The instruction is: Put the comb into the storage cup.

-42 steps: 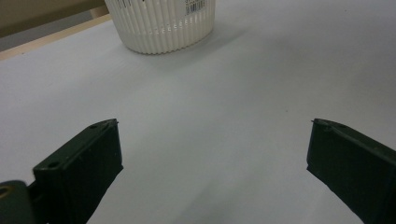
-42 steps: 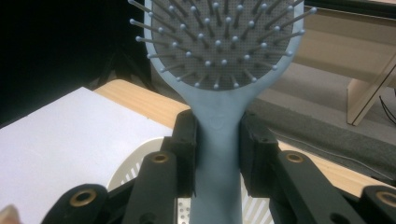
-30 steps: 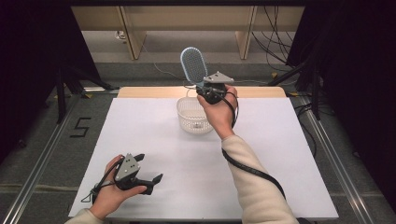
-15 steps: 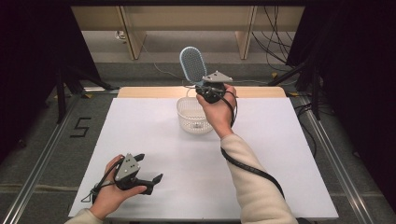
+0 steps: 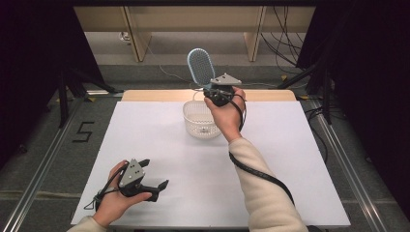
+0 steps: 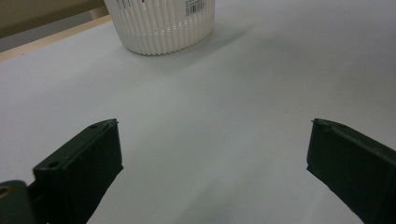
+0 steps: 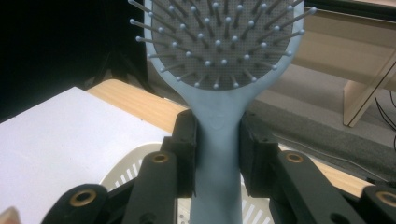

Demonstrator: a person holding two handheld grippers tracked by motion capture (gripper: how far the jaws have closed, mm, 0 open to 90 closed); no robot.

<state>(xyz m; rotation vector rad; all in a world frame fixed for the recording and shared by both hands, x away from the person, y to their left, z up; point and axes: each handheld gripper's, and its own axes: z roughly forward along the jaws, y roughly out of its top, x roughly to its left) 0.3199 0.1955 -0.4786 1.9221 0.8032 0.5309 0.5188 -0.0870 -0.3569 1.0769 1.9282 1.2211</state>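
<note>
A light blue hairbrush stands upright in the air, bristles facing the camera. My right gripper is shut on its handle, held just above the far rim of a white slotted basket on the white table. In the right gripper view both jaws press the handle from either side, and the brush head rises above them. My left gripper rests low near the table's front left, open, with nothing between its jaws. The left gripper view looks across the table at the basket.
The white table sheet has bare room around the basket and toward the right. A wooden strip runs along its far edge. Beyond it stand wooden furniture legs and loose cables on the floor.
</note>
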